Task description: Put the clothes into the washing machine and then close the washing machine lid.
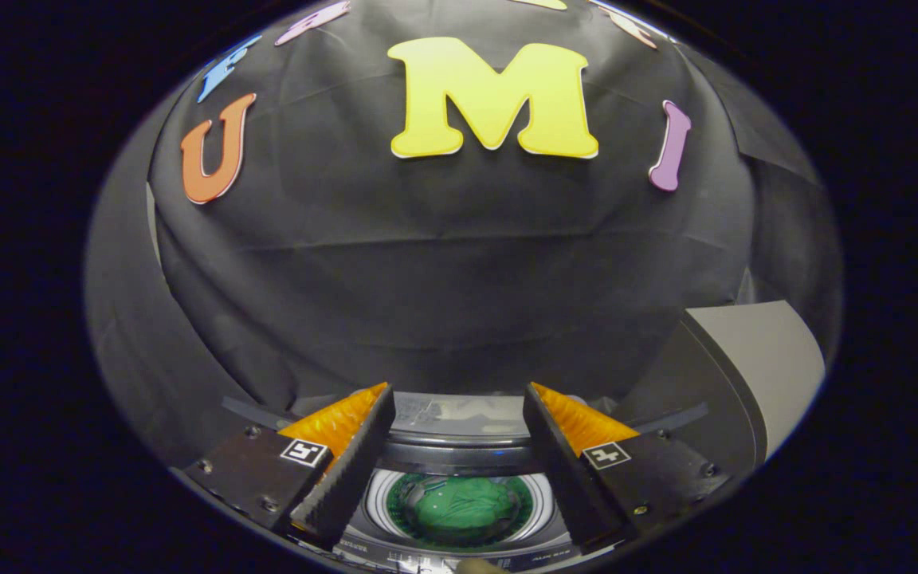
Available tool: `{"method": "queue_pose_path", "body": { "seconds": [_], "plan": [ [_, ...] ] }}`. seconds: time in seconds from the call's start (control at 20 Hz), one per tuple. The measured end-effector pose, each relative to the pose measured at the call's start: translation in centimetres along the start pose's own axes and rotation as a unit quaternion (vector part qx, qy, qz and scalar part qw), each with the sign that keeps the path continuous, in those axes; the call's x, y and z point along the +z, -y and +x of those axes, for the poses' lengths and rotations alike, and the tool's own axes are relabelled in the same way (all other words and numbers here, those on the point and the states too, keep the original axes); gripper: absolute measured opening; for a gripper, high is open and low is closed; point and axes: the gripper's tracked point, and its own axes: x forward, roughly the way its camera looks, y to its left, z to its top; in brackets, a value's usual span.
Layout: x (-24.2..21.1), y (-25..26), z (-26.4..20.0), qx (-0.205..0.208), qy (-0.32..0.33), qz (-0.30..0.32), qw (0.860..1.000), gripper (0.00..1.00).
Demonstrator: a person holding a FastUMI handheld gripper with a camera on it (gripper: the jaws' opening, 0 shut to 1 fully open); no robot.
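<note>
Since the green clothes (pixel 463 506) already lie inside the washing machine (pixel 459 454) drum, seen low between the fingers, loading looks done. The tool (pixel 459 434) is spread and holds nothing. Next comes reaching the raised lid (pixel 459 414) just ahead to close it.

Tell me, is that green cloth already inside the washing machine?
Inside. The green cloth lies down in the washing machine drum, seen below and between the open gripper's fingers, which hold nothing.
</note>
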Motion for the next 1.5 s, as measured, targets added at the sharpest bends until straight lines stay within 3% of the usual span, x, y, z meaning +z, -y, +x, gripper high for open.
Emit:
{"method": "queue_pose_path", "body": {
  "seconds": [0.3,0.7,1.25,1.5],
  "plan": [
    [-3.0,-0.2,-1.3,0.012,-0.020,0.002,1.000,1.00],
    [-11.3,1.2,-1.9,0.010,-0.113,-0.005,0.994,1.00],
    [-10.9,1.2,-2.6,0.013,-0.109,-0.021,0.994,1.00],
    [-9.3,2.0,-6.9,0.022,-0.058,-0.037,0.997,1.00]
  ]
}}
